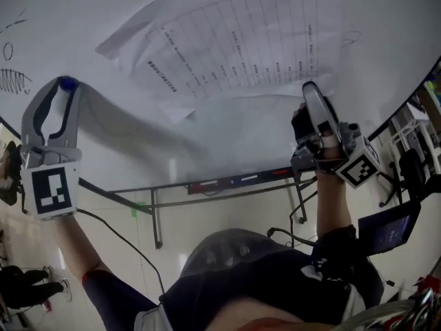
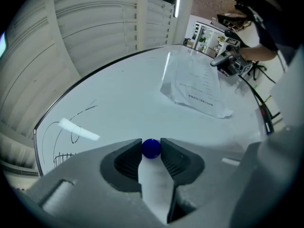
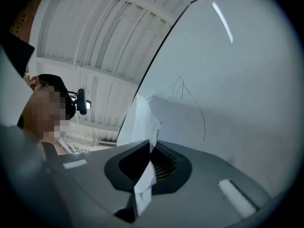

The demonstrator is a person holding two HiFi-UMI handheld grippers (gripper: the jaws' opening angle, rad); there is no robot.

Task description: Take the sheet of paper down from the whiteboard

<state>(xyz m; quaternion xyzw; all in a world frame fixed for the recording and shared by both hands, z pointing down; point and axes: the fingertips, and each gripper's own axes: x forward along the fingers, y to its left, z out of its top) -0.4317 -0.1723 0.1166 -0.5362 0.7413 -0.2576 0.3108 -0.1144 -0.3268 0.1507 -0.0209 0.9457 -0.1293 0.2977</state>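
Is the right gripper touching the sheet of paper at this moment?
Touching. The right gripper view shows the right gripper shut on the sheet of paper: the edge of the paper is pinched between the closed jaws.

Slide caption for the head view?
Right gripper pinches the paper sheet against the whiteboard; left gripper holds a small blue ball.

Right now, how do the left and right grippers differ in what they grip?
The left gripper is clamped on a blue magnet, which keeps its jaws apart; the right gripper is shut flat on the paper edge. The left gripper is at bare whiteboard, clear of the paper; the right gripper is at the paper's lower right edge in the head view. Both are raised to the whiteboard with something gripped.
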